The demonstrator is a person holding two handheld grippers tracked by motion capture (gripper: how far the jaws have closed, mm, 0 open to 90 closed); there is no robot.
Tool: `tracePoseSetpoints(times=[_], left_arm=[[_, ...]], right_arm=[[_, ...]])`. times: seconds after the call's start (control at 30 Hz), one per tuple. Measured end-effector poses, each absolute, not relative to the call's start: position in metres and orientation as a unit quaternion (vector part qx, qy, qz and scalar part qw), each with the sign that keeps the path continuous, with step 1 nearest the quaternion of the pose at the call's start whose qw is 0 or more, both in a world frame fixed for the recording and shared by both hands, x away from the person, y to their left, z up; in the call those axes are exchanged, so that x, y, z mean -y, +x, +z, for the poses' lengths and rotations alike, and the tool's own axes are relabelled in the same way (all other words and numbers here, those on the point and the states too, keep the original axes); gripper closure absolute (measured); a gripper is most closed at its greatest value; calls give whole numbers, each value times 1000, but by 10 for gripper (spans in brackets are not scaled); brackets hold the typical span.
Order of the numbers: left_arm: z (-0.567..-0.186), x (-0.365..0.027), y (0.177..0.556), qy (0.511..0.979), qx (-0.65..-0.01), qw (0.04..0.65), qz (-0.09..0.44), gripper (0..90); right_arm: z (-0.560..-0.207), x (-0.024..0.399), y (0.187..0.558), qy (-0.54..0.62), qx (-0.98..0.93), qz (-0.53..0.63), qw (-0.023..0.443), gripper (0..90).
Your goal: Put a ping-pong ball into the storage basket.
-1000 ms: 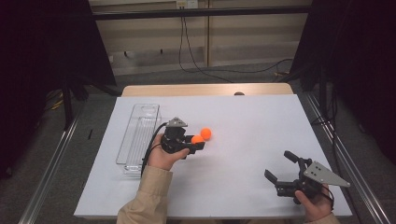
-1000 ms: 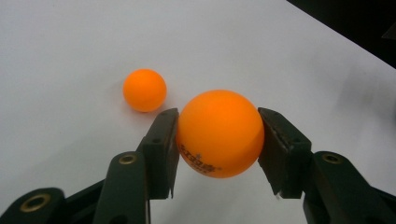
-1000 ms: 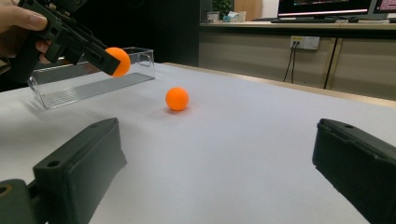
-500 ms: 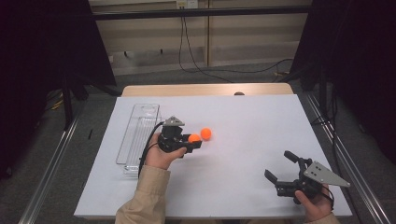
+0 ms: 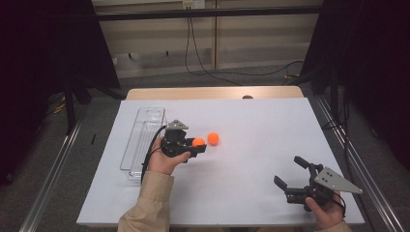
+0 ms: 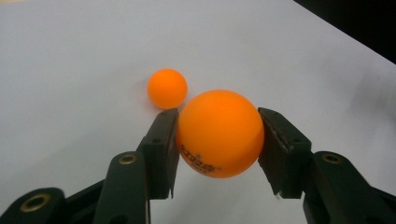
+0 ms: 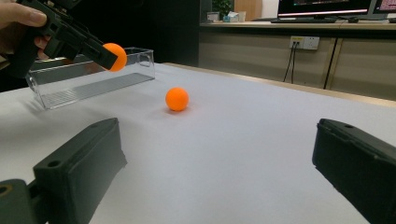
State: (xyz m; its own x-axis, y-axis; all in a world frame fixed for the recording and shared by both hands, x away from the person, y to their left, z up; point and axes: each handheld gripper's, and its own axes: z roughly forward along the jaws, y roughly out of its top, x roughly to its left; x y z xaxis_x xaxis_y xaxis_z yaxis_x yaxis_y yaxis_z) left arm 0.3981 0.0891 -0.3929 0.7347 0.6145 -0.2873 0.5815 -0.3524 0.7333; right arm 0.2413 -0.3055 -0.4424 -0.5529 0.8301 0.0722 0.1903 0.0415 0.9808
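Two orange ping-pong balls in play here. Going left to right: a clear plastic tray (image 5: 141, 140) lies at the left of the white worktop (image 5: 261, 125), its long axis running away from the person. Just right of it the left hand-held gripper (image 5: 198, 147) is clamped on one ball (image 6: 219, 133), lifted a bit off the surface, jaws pointing away from the tray. The second ball (image 5: 213, 138) sits loose just past it. Far right, the right hand-held gripper (image 5: 290, 173) rests wide open, holding nothing. My guess: the held ball goes into the tray, so the left hand needs to swing back leftward.
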Motion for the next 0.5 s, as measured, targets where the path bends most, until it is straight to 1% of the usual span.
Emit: tracePoseSetpoints(times=[0.5], left_arm=[[-392,-95,400,820,-370,436,24,509]], right_arm=[[-442,305,241,382,-666,578,278,13]])
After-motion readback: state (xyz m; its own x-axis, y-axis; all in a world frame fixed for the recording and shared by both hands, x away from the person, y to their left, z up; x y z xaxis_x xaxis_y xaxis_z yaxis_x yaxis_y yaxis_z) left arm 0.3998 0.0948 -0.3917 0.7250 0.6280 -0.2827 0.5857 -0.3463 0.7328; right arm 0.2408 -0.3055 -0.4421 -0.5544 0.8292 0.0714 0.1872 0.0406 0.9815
